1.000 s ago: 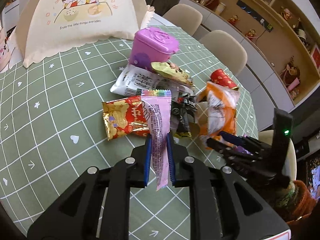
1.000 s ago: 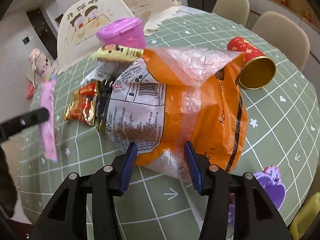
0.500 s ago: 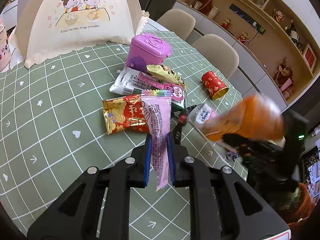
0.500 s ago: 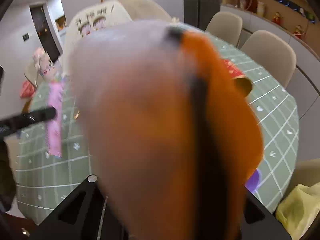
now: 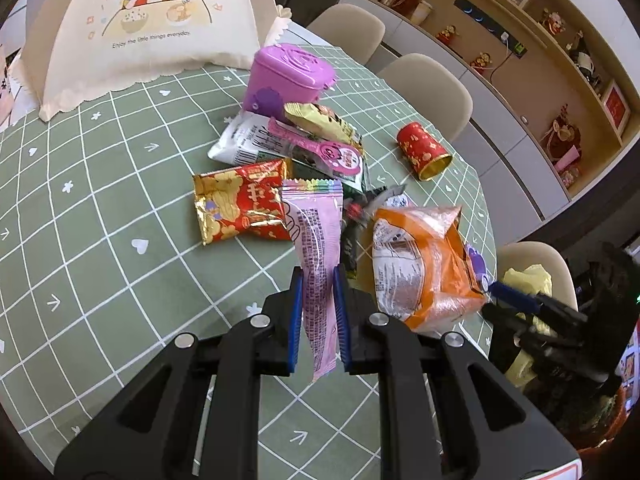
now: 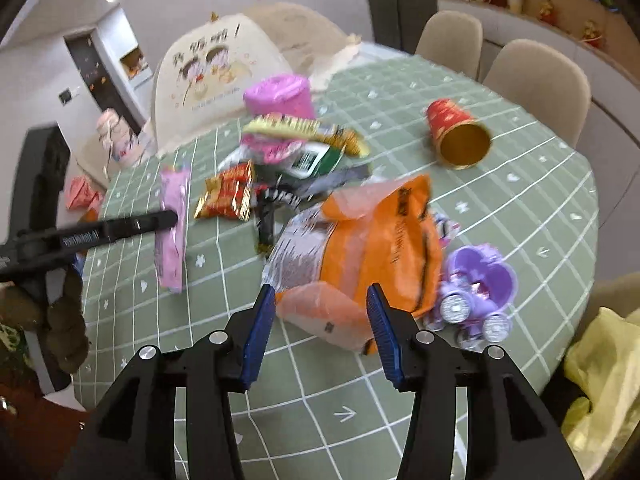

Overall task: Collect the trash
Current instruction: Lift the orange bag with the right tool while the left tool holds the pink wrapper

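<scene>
We see a green table (image 5: 100,208) with a pile of snack trash in the middle.

On the left, our left claw (image 5: 316,308) is pressed tight on a pink wrapper (image 5: 318,240). The wrapper hangs up and down between the blue pads, so that piece is safe. We should keep that squeeze firm and hold that hand quiet.

Next to it lie a red pack (image 5: 236,204), a white pack (image 5: 244,140) and a gold wrapper (image 5: 320,120), all touching in 1 heap by the pink box (image 5: 288,76).

Further right is the orange bag (image 6: 376,248). It sits on the table just in front of our right claw (image 6: 320,320). The jaws are opening and nothing is between the pads. The bag is big and puffy, so we think a good grab needs a flat edge or corner, not the fat middle. We would push the pads well onto the edge before we squeeze.

A purple toy (image 6: 476,292) touches the bag on its right side. We should not catch it by mistake.

A red cup (image 6: 456,132) lies tipped over, well apart from the heap. A yellow bag (image 6: 604,364) sits past the table edge on the far right; the trash may go there.
</scene>
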A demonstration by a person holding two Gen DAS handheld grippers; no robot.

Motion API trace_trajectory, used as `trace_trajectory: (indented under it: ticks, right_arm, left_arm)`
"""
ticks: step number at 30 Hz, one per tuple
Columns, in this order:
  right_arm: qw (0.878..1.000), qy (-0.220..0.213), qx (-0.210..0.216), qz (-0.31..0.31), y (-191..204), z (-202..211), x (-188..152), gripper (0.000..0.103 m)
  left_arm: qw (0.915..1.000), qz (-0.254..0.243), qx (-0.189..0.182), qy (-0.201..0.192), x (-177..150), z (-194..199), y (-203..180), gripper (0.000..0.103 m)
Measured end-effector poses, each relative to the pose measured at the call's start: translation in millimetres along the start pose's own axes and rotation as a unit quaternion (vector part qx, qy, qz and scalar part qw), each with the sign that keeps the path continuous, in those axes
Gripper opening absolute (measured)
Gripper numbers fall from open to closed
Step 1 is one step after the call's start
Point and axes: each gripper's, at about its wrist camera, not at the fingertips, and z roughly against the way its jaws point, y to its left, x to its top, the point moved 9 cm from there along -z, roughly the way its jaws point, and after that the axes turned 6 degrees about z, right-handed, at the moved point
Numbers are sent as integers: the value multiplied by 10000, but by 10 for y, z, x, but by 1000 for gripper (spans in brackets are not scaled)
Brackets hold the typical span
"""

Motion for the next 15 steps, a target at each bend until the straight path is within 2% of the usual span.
trace_trajectory:
  ticks: [5,9,15]
  right_arm:
    - [9987,64,-345,-359,-413,-144,114,45]
    - [9981,172,-595,-71,-632,-355,238,45]
    - [9975,524,-440,-183,-764,-787,372,45]
  left_arm:
    - [9999,-107,3,57,-30,-11,-42,13]
    - [9998,-169,53,66,-18,-4,-30,13]
    - [9990,-411,161,70,23,2,-63,13]
